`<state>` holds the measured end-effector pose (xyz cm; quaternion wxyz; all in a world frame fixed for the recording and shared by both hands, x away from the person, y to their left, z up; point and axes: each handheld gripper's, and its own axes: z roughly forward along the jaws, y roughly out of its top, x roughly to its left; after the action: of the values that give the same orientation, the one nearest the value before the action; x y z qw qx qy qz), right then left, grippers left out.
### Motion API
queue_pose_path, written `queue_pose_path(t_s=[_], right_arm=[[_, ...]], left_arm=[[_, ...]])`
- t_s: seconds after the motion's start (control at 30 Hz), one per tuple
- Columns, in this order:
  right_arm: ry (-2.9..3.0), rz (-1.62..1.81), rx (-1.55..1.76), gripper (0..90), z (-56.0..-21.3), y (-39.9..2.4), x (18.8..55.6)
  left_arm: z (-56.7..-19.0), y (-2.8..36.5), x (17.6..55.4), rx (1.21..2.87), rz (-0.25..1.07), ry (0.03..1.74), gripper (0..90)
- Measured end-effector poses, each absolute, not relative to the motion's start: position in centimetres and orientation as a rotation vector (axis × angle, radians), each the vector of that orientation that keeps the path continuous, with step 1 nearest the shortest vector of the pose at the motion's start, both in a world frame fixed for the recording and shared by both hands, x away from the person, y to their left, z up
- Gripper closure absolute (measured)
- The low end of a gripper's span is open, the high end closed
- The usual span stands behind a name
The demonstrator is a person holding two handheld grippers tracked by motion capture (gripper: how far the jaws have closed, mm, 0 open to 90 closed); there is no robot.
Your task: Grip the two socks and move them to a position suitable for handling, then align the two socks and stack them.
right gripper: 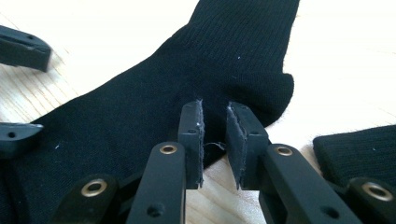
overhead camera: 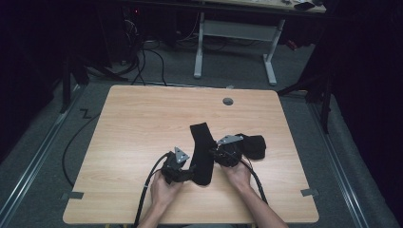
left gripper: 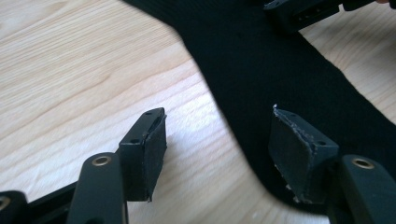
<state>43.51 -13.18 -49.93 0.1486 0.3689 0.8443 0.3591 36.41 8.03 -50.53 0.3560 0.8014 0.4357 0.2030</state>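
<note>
Wooden table (overhead camera: 142,123), pale grain, grey cable hole near the far edge. A black sock (overhead camera: 203,152) lies flat at the near middle of the table, cuff pointing far, foot end toward the person. A second black sock (overhead camera: 254,145), bunched, sits just right of it, beside the right gripper.

Left gripper (overhead camera: 183,172) — held low at the near-left edge of the flat sock. In the left gripper view (left gripper: 219,154) its jaws stand wide apart; nothing between the pads but bare wood and the curved edge of the sock (left gripper: 280,70). One pad (left gripper: 289,154) hangs over the fabric, the other (left gripper: 152,154) over the table. No grip.

Right gripper (overhead camera: 219,154) — at the right edge of the same sock, about the heel. In the right gripper view (right gripper: 215,140) the jaws are drawn near together with a narrow gap left; the sock (right gripper: 154,107) lies beyond and under the tips, a loose thread crossing the gap. Cannot tell whether the pads pinch any fabric. The bunched sock (right gripper: 359,149) shows at the right of that view.

Both hands rest on the table's near part, cables trailing toward the near edge.
</note>
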Motion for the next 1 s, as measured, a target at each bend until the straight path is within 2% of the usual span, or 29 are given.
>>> queue_pose_path(t_s=[0.23,0.5,0.8,0.83,0.9,1.0], right_arm=[[2.387,1.065,1.062,70.6,-49.1,-12.5,43.7],[2.391,0.976,1.107,68.6,-49.7,-12.0,46.4],[2.356,1.033,1.115,64.5,-49.3,-12.2,45.9],[2.347,1.064,1.105,63.6,-48.8,-12.3,45.6],[2.339,1.079,1.081,62.9,-48.4,-12.5,45.5],[2.32,1.092,1.086,62.5,-47.8,-12.9,45.0]], left_arm=[[-51.0,8.7,35.7,2.035,0.53,1.12,36.9],[-51.0,8.9,35.7,2.033,0.532,1.125,34.0],[-51.0,8.9,36.0,2.031,0.528,1.126,33.1],[-51.0,9.1,36.0,2.02,0.518,1.128,33.6],[-50.9,9.3,36.1,2.016,0.523,1.123,40.5],[-50.6,9.9,35.9,1.989,0.53,1.131,42.0]])
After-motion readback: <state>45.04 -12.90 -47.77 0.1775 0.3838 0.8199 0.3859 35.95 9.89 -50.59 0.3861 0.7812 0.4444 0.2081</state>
